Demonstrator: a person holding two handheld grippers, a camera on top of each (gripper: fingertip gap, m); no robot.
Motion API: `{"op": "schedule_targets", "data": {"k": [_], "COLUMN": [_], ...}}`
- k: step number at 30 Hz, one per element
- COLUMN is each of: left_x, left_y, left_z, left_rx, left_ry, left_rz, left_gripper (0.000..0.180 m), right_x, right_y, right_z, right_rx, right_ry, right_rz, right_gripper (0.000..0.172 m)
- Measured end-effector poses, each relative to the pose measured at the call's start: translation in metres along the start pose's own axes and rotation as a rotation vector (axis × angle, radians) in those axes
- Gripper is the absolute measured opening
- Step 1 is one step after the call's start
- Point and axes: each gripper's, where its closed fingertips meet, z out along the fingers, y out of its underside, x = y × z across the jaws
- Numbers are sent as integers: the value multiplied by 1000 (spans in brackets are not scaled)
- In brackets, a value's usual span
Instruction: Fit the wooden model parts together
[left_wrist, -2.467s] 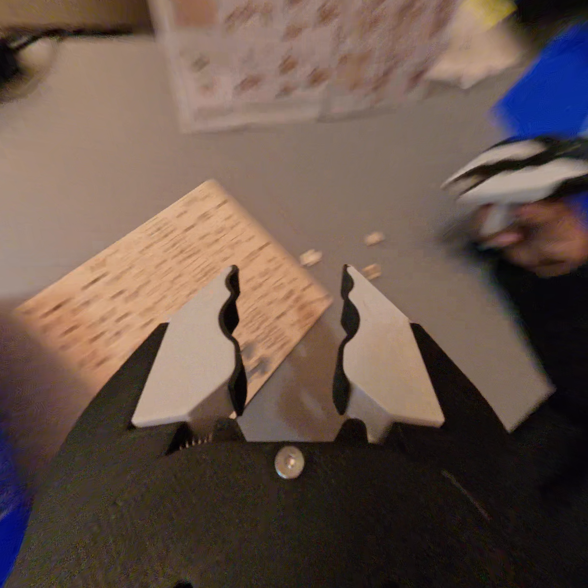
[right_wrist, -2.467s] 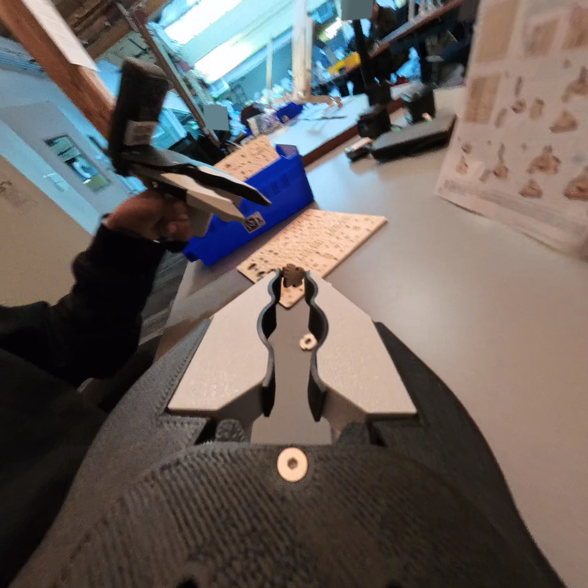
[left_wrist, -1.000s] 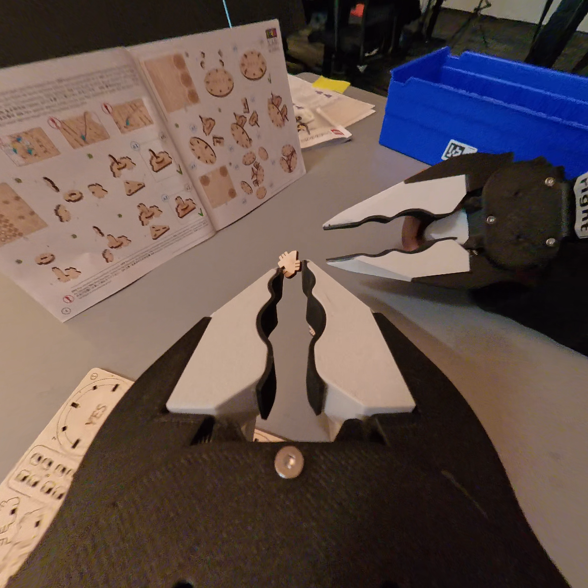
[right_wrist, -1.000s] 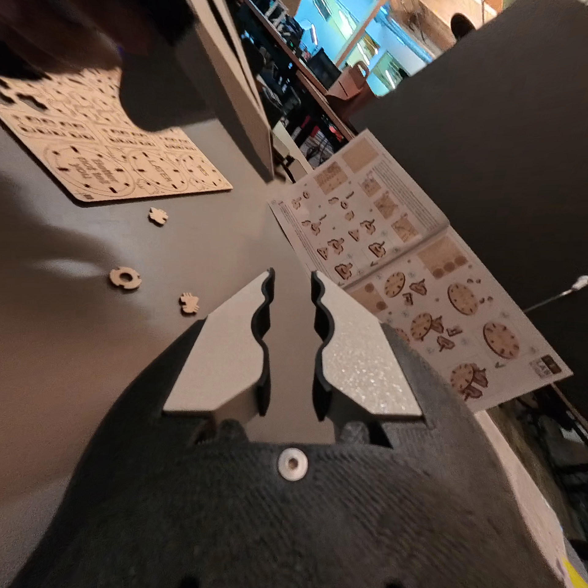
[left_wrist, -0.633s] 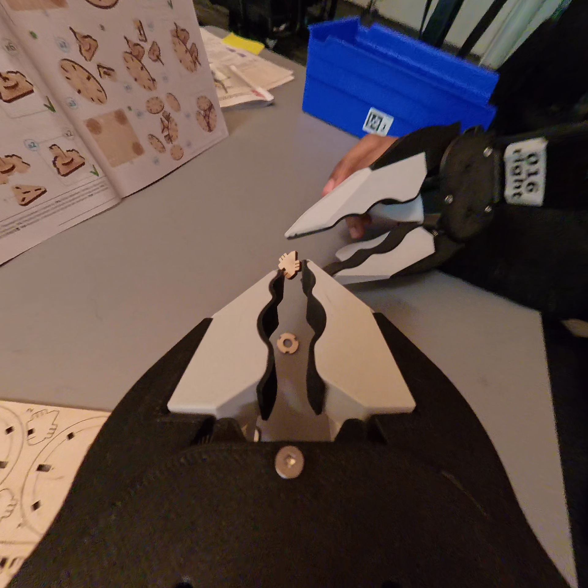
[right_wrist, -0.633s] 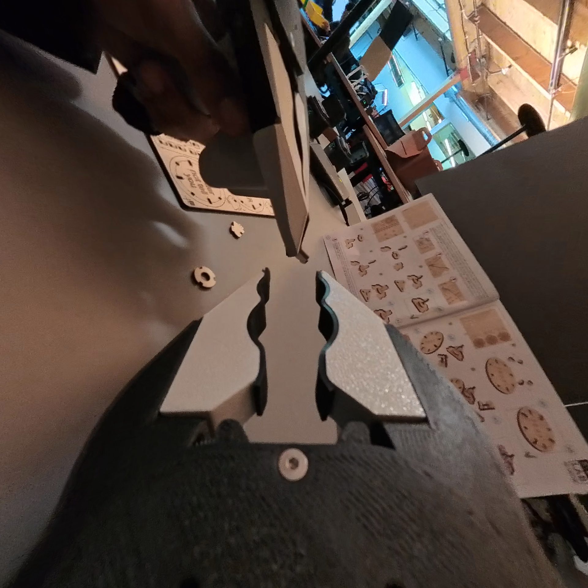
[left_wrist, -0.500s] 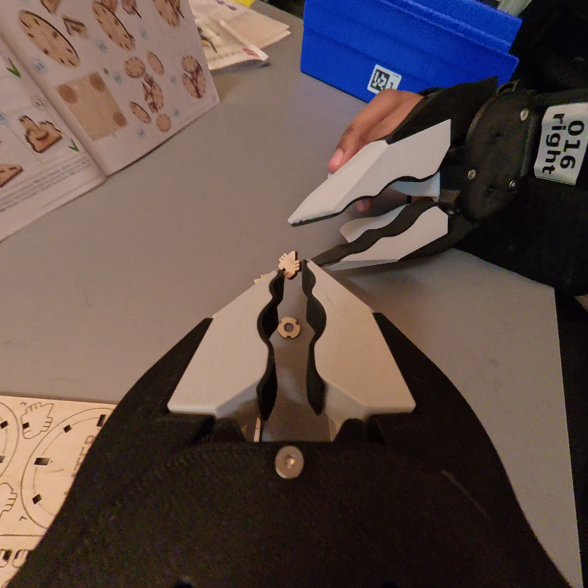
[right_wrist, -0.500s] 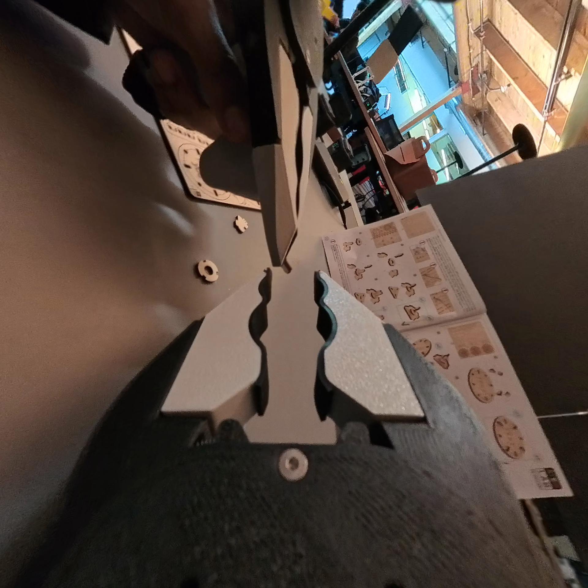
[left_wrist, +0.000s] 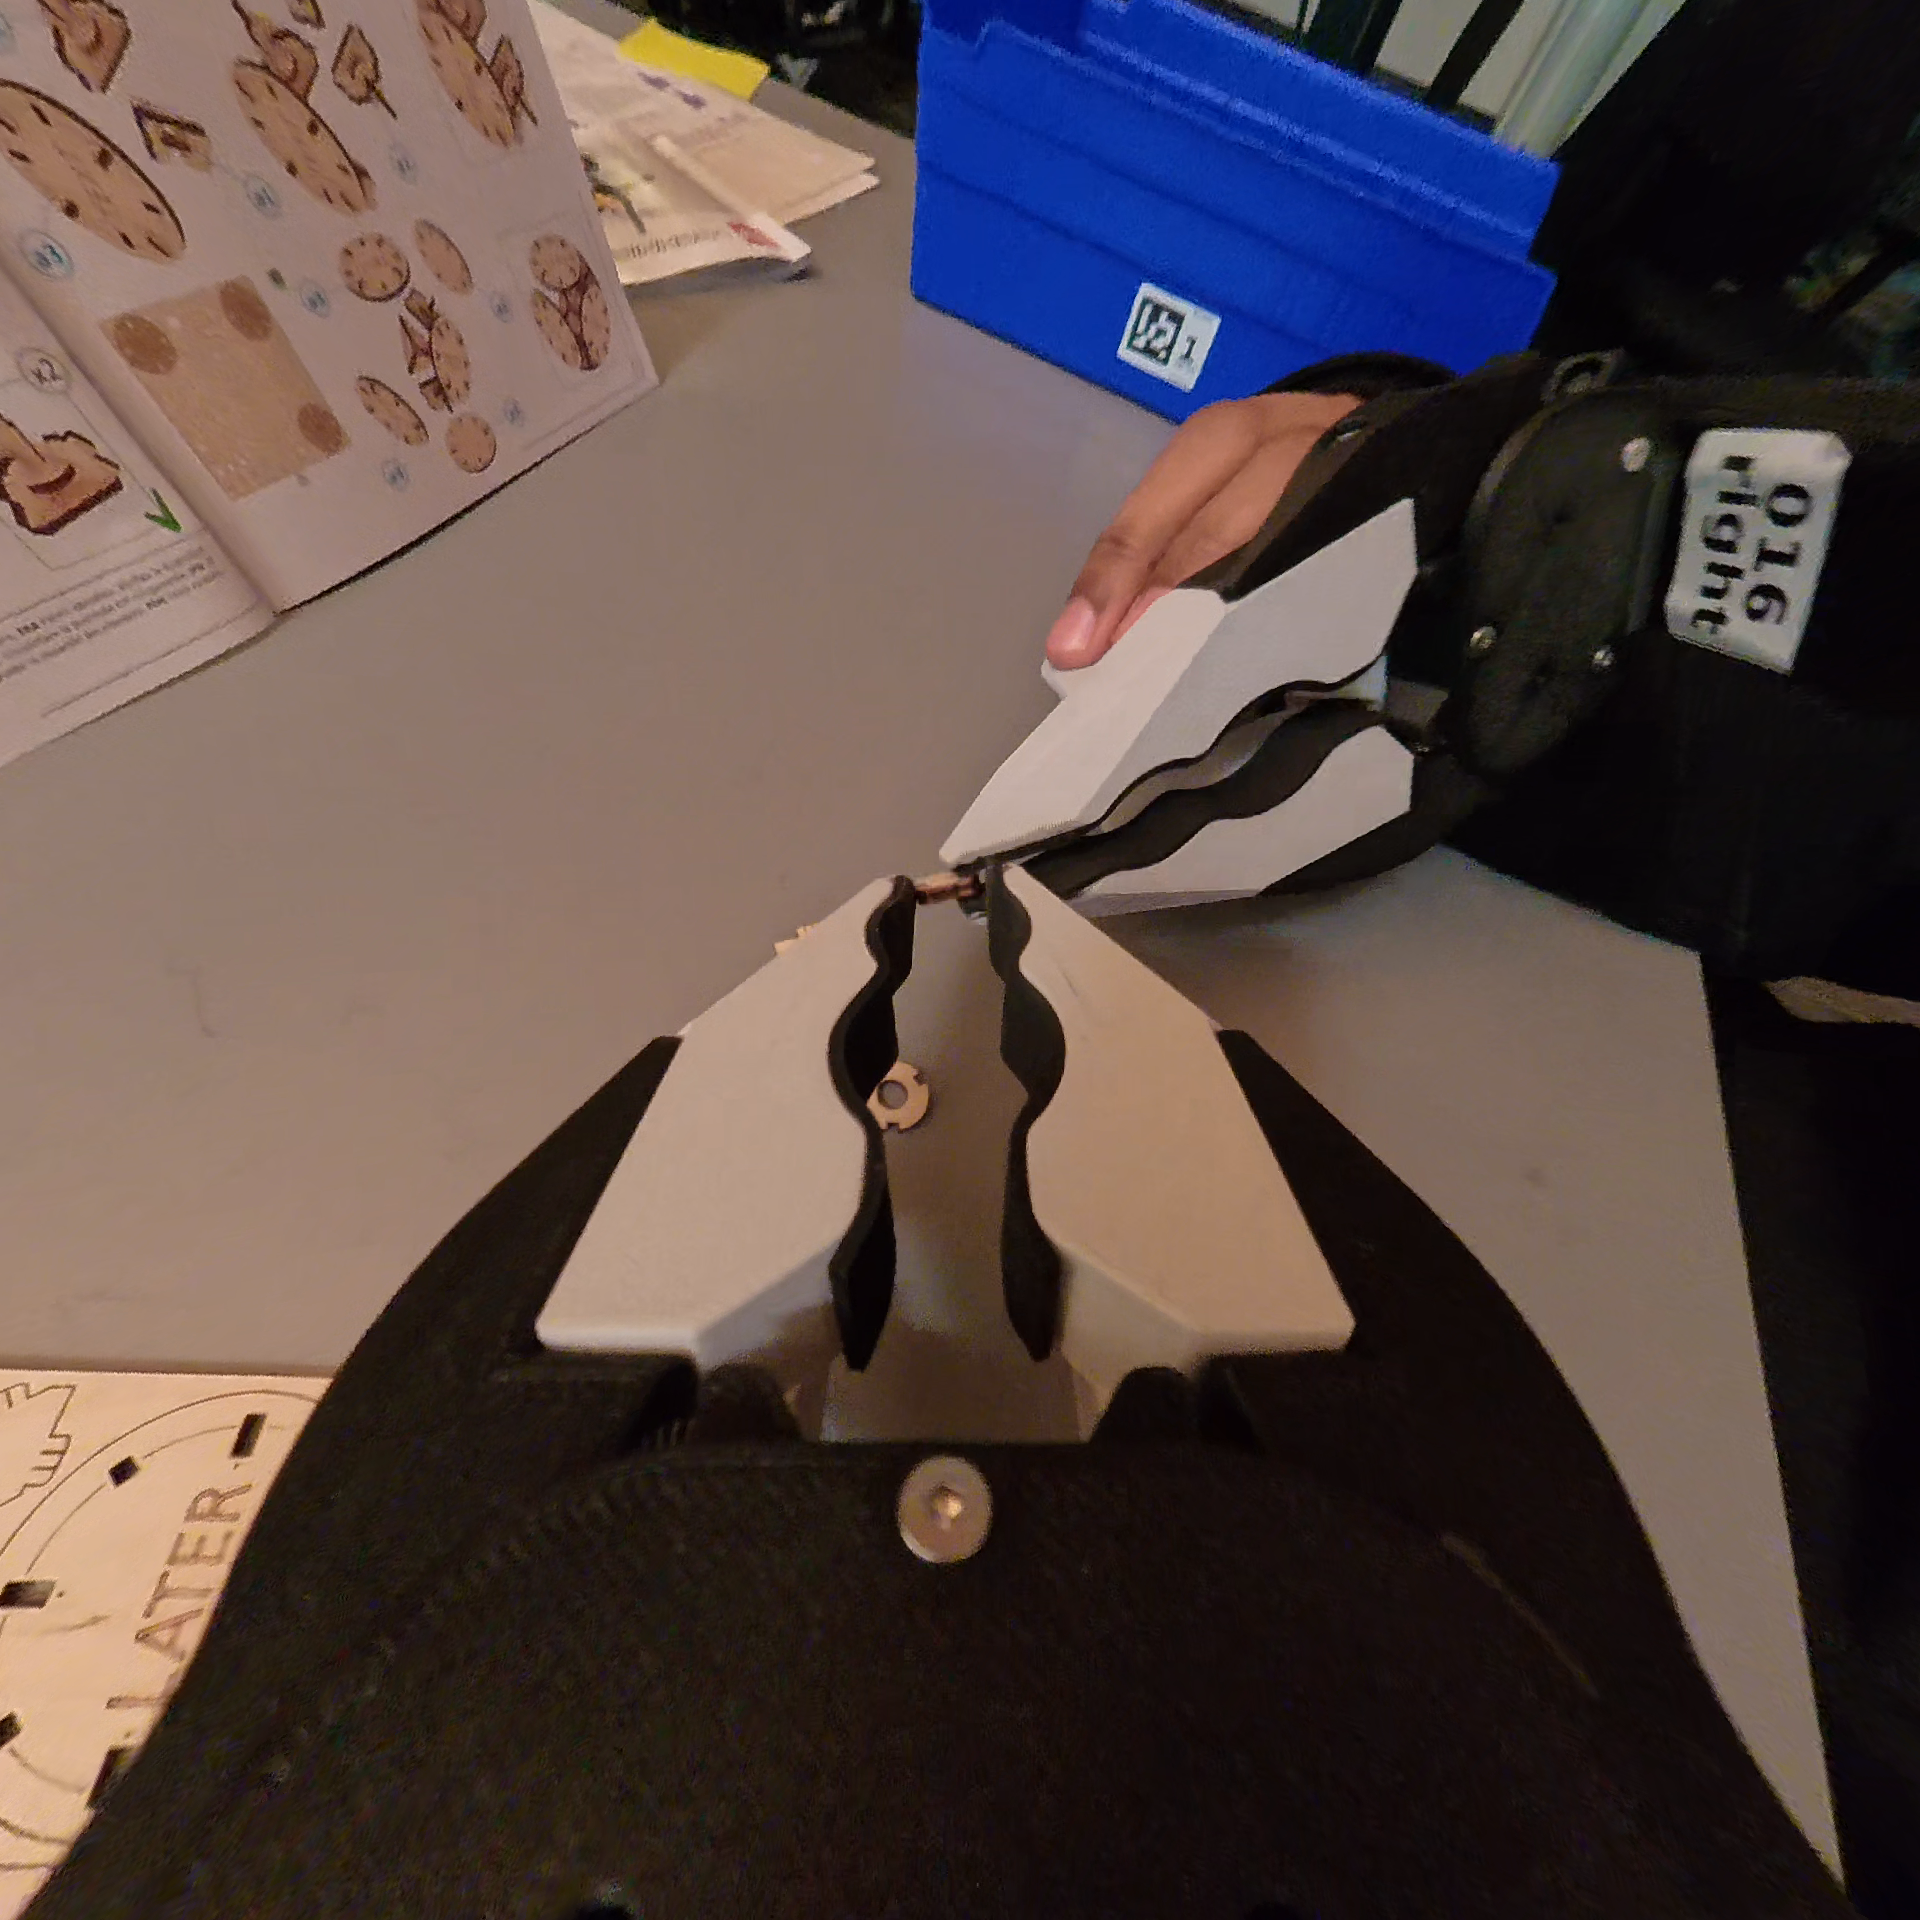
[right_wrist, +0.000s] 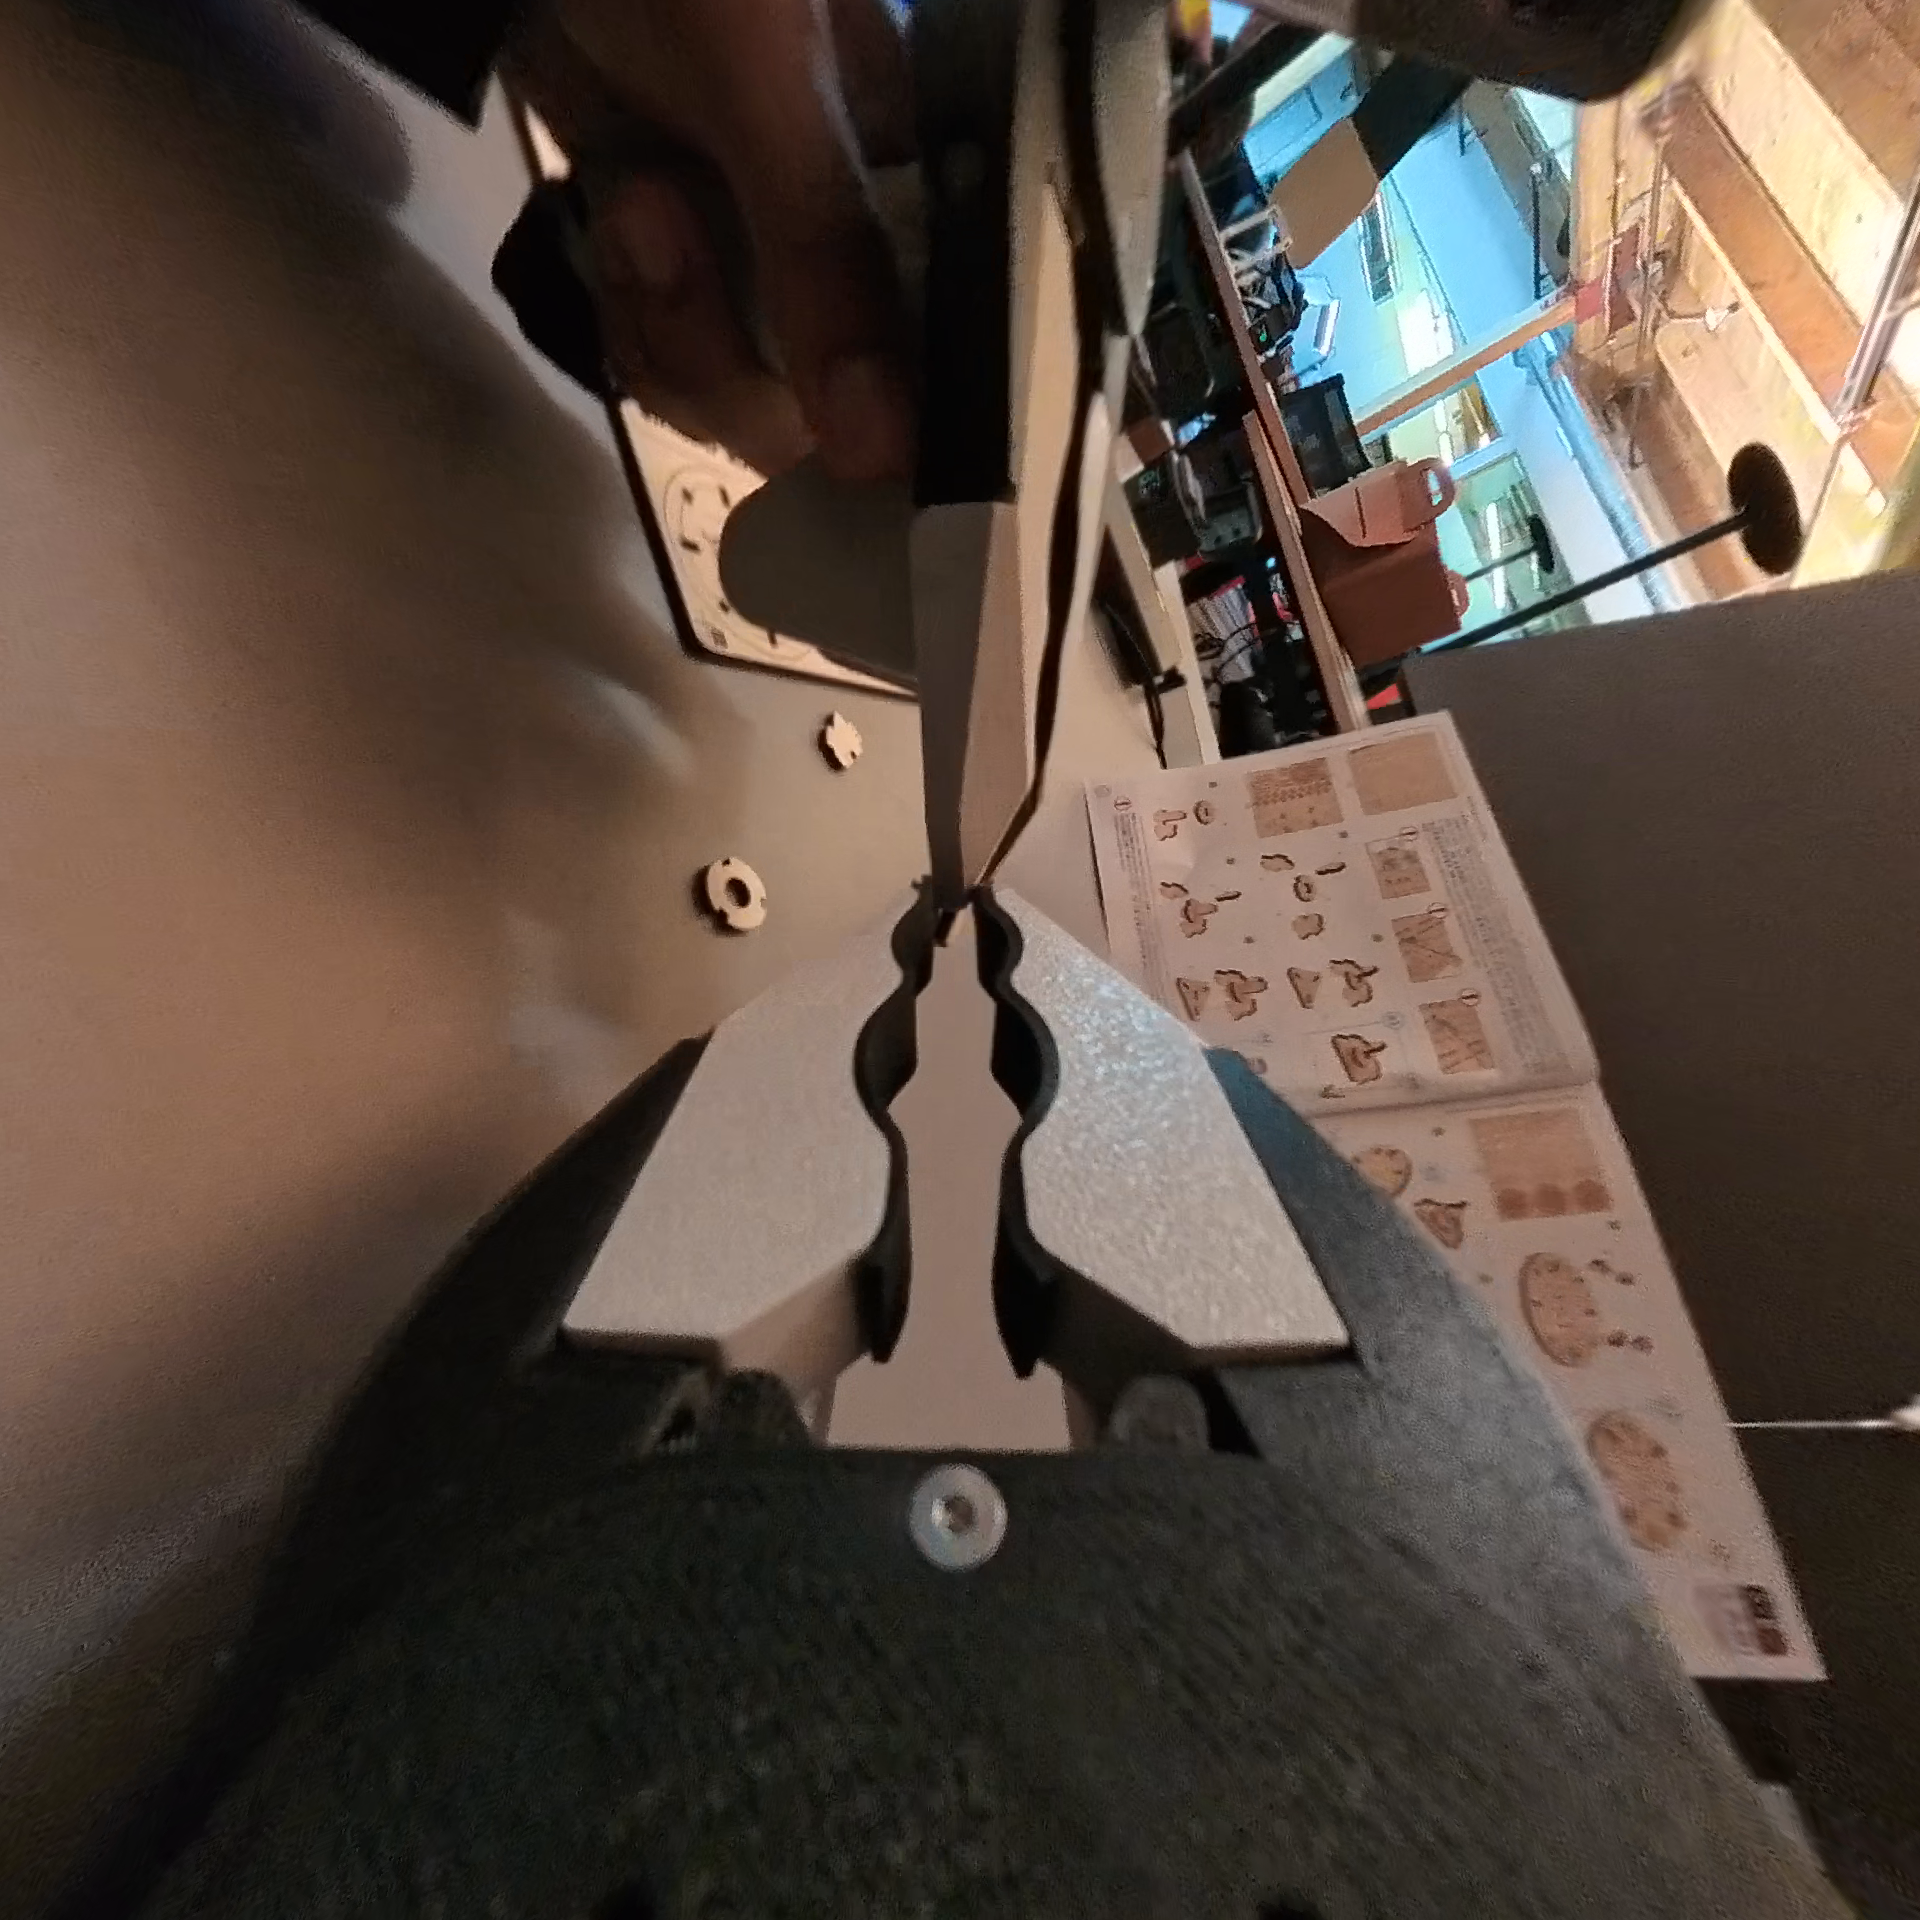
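Both grippers now pinch one small wooden piece (left_wrist: 940, 886), tip to tip.

The left gripper (left_wrist: 943, 888) has its jaws narrow, clamping the piece across its tips, edge-on to the camera and clear of the grey table (left_wrist: 623, 675). The right gripper (left_wrist: 971, 862), whose jaws stood apart half a second ago, has closed to a sliver on the piece's right end; its own view shows the tips (right_wrist: 956, 914) nearly meeting on the thin edge. A hand (left_wrist: 1174, 520) backs its upper finger. A ring-shaped wooden piece (left_wrist: 896, 1101) lies on the table under the left jaws, a lobed piece (right_wrist: 840, 741) beyond. Farther out are an instruction booklet (left_wrist: 312, 312), a blue bin (left_wrist: 1195, 208) and a cut-out wooden sheet (left_wrist: 125, 1558).
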Motion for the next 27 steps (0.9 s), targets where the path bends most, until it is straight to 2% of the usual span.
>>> {"op": "schedule_targets", "data": {"k": [4,6,8,13,15,19,23,27], "left_x": [8,8,4,-10,-12,-13,-12,-10], "left_y": [-3,-2,-2,-5,-6,-5,-5,-4], "left_z": [-2,-2,-3,-13,-13,-12,-11,-10], "left_rx": [28,20,23,58,66,58,58,50], "left_ry": [73,82,61,13,-2,-15,-11,2], "left_rz": [-38,-46,-55,-74,-70,-58,-56,-59], "left_gripper": [4,4,12,11,10,9,8,8], "right_x": [1,-1,0,31,27,-17,-37,-55], "right_y": [-4,-4,-1,30,40,41,37,46], "right_z": [-2,-2,-3,-22,-30,-40,-34,-30], "right_rx": [44,44,35,-22,-38,-65,-79,-167], "right_ry": [-22,-33,-39,12,-83,-428,-529,-583], "right_rz": [88,94,111,266,400,675,724,715], "right_gripper": [5,5,3,1,6,17,25,32]}}
